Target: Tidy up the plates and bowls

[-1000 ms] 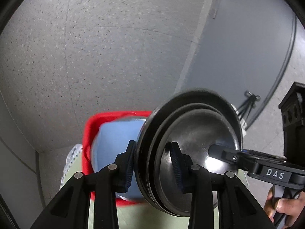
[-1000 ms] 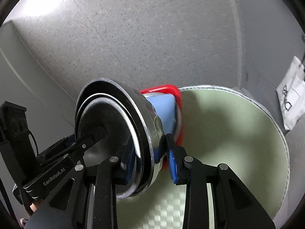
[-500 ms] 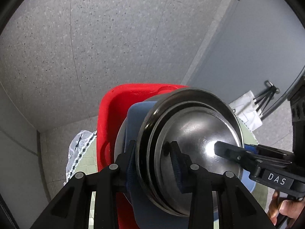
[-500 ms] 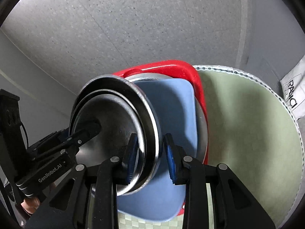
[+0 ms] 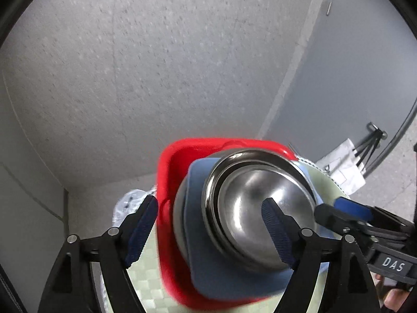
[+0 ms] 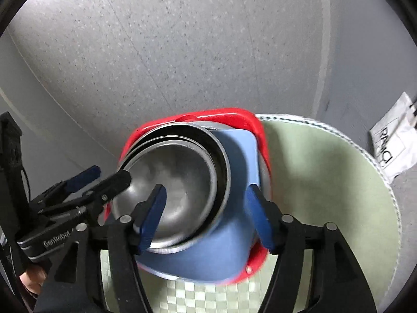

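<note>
A stack of steel bowls (image 5: 255,206) (image 6: 177,190) sits on a blue square plate (image 5: 224,274) (image 6: 234,234) inside a red tub (image 5: 169,172) (image 6: 234,116) on a round green table. My left gripper (image 5: 211,229) is open, its fingers spread on either side of the stack's left rim. My right gripper (image 6: 206,216) is open too, its fingers straddling the stack's right rim. Each gripper shows in the other's view. A steel plate edge shows under the blue plate.
The green checked tablecloth (image 6: 325,182) with a white trim spreads to the right of the tub. A white paper bag (image 6: 391,151) lies on the speckled floor beyond the table. A crumpled plastic bag (image 5: 130,203) lies left of the tub.
Both grippers were shut on the rim of the steel bowls, lowered them onto the blue plate in the red tub, and have now opened and let go.
</note>
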